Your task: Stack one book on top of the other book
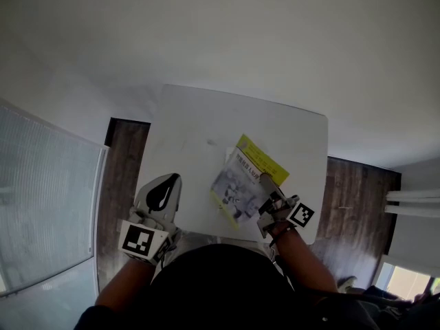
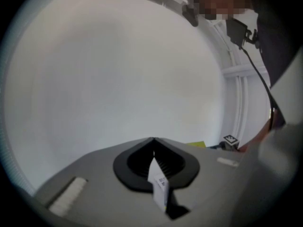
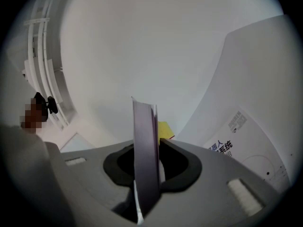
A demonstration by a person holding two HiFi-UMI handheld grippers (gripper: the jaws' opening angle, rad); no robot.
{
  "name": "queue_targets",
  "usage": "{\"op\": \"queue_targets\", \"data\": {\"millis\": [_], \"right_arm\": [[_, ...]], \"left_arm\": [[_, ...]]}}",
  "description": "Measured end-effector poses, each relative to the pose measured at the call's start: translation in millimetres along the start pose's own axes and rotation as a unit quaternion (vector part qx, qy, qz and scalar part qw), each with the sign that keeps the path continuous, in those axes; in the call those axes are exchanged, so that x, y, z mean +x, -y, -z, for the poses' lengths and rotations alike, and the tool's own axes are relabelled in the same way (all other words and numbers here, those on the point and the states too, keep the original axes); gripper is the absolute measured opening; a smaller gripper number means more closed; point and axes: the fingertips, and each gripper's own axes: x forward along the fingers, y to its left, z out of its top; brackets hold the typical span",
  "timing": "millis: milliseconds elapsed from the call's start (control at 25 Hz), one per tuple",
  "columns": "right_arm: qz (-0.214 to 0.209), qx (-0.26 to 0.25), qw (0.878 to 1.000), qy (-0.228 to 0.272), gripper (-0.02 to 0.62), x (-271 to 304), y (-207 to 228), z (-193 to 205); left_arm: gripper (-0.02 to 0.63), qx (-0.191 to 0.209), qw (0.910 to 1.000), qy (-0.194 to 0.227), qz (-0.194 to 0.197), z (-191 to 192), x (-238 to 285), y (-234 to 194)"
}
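The grey-white book, a thin, matte softcover, lies askew over the yellow book, whose glossy far corner pokes out beyond it; both sit toward the right side of the smooth white rectangular table. My right gripper is clamped on the grey book's near edge, and I see a thin slab of pages pinched upright between its jaws. My left gripper hovers beside the books, jaws closed together on nothing.
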Motion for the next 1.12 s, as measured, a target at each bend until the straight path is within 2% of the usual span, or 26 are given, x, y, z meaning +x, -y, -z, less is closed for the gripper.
{"op": "queue_targets", "data": {"millis": [120, 240, 440, 960, 1120], "right_arm": [[0.001, 0.004, 1.000, 0.002, 0.086, -0.6, 2.0, -1.3], [0.002, 0.006, 1.000, 0.002, 0.086, -1.1, 4.8, -3.0], [0.009, 0.007, 1.000, 0.001, 0.086, -2.9, 10.3, -3.7], [0.030, 0.029, 0.999, 0.013, 0.086, -11.9, 40.6, -8.3], [0.033, 0.035, 0.999, 0.014, 0.086, -13.8, 44.9, -10.0]], "left_arm": [[0.006, 0.002, 1.0000, -0.001, -0.002, -1.4, -0.5, -0.8], [0.006, 0.022, 0.9996, -0.015, -0.004, 7.5, -3.4, -6.1], [0.006, 0.000, 1.0000, -0.005, -0.006, -1.7, -0.8, 1.4], [0.006, 0.001, 0.9998, -0.014, -0.011, 5.2, 1.8, 9.6], [0.006, 0.014, 0.9997, -0.020, -0.007, 8.7, 2.8, 13.6]]}}
